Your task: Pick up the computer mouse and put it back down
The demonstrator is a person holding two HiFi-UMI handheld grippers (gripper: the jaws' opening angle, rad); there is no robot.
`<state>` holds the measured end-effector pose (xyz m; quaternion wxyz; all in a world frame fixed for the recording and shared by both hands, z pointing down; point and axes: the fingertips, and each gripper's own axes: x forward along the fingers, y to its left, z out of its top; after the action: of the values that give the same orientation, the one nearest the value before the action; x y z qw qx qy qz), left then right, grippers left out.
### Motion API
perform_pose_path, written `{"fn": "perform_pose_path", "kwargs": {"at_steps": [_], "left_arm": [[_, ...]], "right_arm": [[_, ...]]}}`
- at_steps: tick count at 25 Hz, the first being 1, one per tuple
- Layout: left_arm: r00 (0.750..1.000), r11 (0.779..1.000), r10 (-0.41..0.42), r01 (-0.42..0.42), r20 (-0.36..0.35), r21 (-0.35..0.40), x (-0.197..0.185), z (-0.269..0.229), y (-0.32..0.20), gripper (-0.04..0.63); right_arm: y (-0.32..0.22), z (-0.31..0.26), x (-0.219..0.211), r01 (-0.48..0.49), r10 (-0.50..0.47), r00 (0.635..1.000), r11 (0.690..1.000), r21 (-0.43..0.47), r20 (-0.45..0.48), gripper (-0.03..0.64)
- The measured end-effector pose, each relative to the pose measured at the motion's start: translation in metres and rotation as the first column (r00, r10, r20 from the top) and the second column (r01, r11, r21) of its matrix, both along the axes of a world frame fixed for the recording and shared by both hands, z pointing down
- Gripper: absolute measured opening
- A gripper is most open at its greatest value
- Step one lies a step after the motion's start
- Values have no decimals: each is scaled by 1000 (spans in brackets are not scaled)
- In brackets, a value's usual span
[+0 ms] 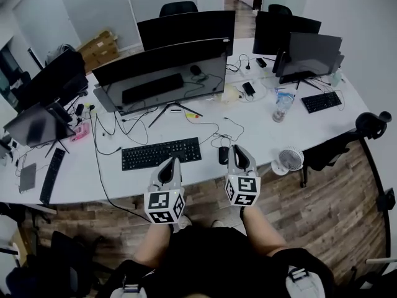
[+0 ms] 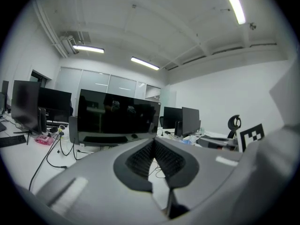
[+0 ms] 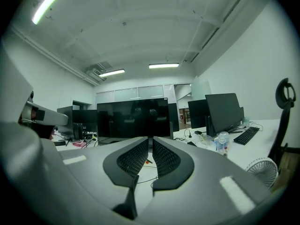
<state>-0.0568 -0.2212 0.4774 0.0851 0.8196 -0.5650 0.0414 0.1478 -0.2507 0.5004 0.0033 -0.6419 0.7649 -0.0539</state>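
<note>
The black computer mouse (image 1: pixel 223 155) lies on the white desk (image 1: pixel 260 135), just right of a black keyboard (image 1: pixel 161 153). My right gripper (image 1: pixel 238 148) hovers over the desk's front edge, right beside the mouse, and I cannot tell if it touches it. In the right gripper view its jaws (image 3: pixel 150 138) are shut with nothing between them, and the mouse is hidden. My left gripper (image 1: pixel 173 161) sits at the front edge below the keyboard. In the left gripper view (image 2: pixel 153 141) its fingertips meet, empty.
A large dark monitor (image 1: pixel 164 73) stands behind the keyboard, with loose cables (image 1: pixel 217 129) across the desk. A small white fan (image 1: pixel 289 160) sits at the edge right of the mouse. A water bottle (image 1: pixel 282 106) and a second keyboard (image 1: pixel 321 101) lie further right.
</note>
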Motion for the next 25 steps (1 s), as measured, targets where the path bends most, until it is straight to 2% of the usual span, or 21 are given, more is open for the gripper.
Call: {"fn": "perform_pose_path", "kwargs": {"at_steps": [1, 6, 10, 18, 25], "left_arm": [[1000, 1000, -4, 4, -2, 0, -4, 0, -6, 54], [999, 1000, -27, 26, -34, -10, -23, 0, -34, 54], [998, 999, -43, 42, -42, -17, -32, 2, -48, 54], [997, 997, -70, 69, -38, -38, -46, 11, -63, 55], [995, 994, -96, 95, -19, -50, -60, 14, -65, 54]], "right_arm": [[-7, 3, -1, -11, 11, 1000, 1000, -3, 0, 2], [-46, 29, -6, -36, 36, 999, 998, -48, -18, 133], [-74, 68, -9, -40, 34, 998, 990, -135, -50, 196], [-98, 148, -2, -83, 62, 995, 950, -301, -82, 236], [-106, 197, 2, -119, 93, 992, 930, -347, -91, 239]]}}
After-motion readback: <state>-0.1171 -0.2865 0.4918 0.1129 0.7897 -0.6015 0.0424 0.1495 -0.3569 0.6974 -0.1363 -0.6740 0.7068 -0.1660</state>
